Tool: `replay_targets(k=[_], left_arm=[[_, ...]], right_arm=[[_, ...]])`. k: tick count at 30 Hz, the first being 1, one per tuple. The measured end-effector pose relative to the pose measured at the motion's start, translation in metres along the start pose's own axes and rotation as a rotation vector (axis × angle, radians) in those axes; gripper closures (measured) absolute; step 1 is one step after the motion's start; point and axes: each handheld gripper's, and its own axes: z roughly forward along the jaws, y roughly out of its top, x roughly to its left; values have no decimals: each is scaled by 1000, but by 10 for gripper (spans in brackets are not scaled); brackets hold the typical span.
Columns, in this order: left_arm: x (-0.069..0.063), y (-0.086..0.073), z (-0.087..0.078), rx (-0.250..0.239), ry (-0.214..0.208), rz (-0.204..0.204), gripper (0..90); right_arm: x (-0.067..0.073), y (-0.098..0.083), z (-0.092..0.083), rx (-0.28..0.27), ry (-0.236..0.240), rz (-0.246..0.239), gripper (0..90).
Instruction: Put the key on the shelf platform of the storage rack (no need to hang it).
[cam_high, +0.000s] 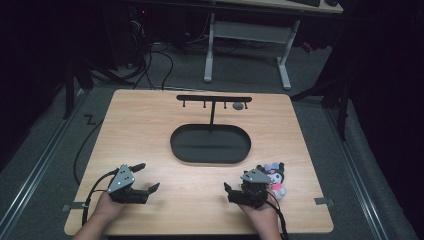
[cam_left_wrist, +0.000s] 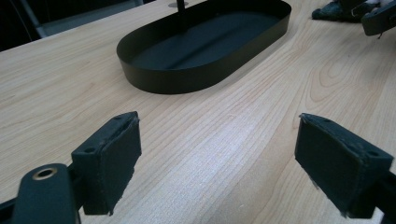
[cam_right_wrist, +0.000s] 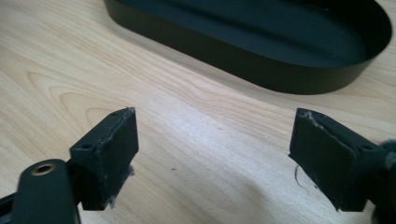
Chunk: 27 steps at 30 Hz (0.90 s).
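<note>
High view: wooden worktop (cam_high: 150, 130) with a black oval tray (cam_high: 210, 144) at centre, long axis running left to right. A thin post rises from the tray's far side and carries a crossbar with small hooks (cam_high: 214, 98), parallel to the tray's long axis. Bare wood lies on every side of the tray; the widest open strip is the near one, between tray and front edge, where both grippers sit.

Left gripper (cam_high: 145, 178) is near the front-left corner, jaws apart, nothing between them, pointing right and slightly away towards the tray. Left gripper view: pads wide apart over bare wood, tray rim (cam_left_wrist: 187, 74) ahead.

Right gripper (cam_high: 228, 192) is near the front-right, jaws apart and empty, pointing left. Right gripper view: tray wall (cam_right_wrist: 261, 65) ahead, open wood between the pads.

Plush toy (cam_high: 276, 177), dark with pink and white parts, lies on the worktop just beside the right gripper on its right, well inside the right edge. Its long axis seems to run near to far, head end possibly away; too small to be sure.
</note>
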Motion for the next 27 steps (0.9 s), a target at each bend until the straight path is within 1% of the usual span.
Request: replay_targets(k=[3, 5, 7, 14, 17, 18, 20, 23, 27], left_arm=[[0, 0, 0, 1, 0, 2, 154], [-1, 0, -1, 0, -1, 5, 154], [-1, -1, -1, -2, 1, 5, 154], [-1, 0, -1, -3, 1, 8, 154], [-1, 0, -1, -5, 1, 8, 154], [-1, 0, -1, -5, 0, 8, 154], [-1, 0, -1, -5, -1, 8, 154], [-1, 0, -1, -5, -2, 7, 154], [-1, 0, -1, -4, -2, 6, 154]], right_arm=[[-3, -1, 0, -5, -2, 3, 147], [-4, -2, 1, 2, -10, 12, 145], [-5, -2, 0, -6, -8, 13, 144], [-5, -4, 0, -26, -8, -8, 133], [-7, -3, -1, 4, 18, 37, 133], [-8, -3, -1, 7, 18, 39, 132], [-8, -2, -2, 27, 15, 38, 132], [-8, -2, -3, 26, 11, 30, 106], [-7, -2, -1, 44, 2, 21, 83]])
